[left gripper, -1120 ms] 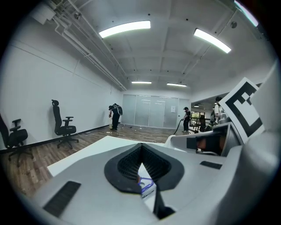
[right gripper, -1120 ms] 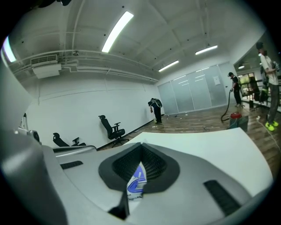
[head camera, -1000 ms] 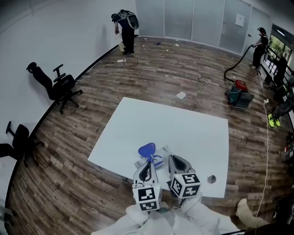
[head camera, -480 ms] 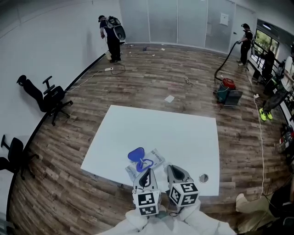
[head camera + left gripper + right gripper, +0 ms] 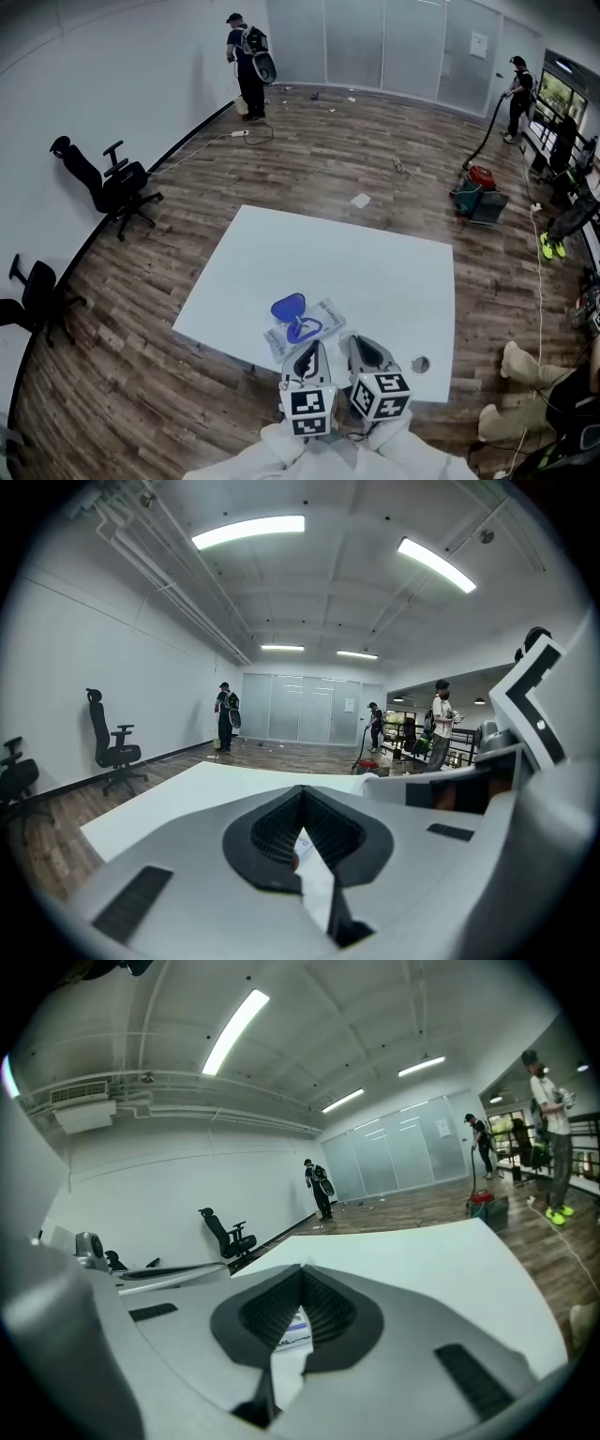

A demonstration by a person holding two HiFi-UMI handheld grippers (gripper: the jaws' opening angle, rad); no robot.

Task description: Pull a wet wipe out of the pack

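Chairs (image 5: 117,183) by left wall, open floor around table (image 5: 375,272), pack (image 5: 309,333) with blue lid (image 5: 288,307) raised near table's near edge, left gripper (image 5: 306,345) just short of it, jaws together, right gripper (image 5: 361,341) alongside, jaws together too.

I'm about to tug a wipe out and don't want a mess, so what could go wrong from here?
1. Nothing holds the wet wipe pack down. The left claw and right claw are both shut on its near side, so a one-claw pull may lift the whole pack.
2. The pack lies close to the table's near edge, so a tug towards you might drag it off.
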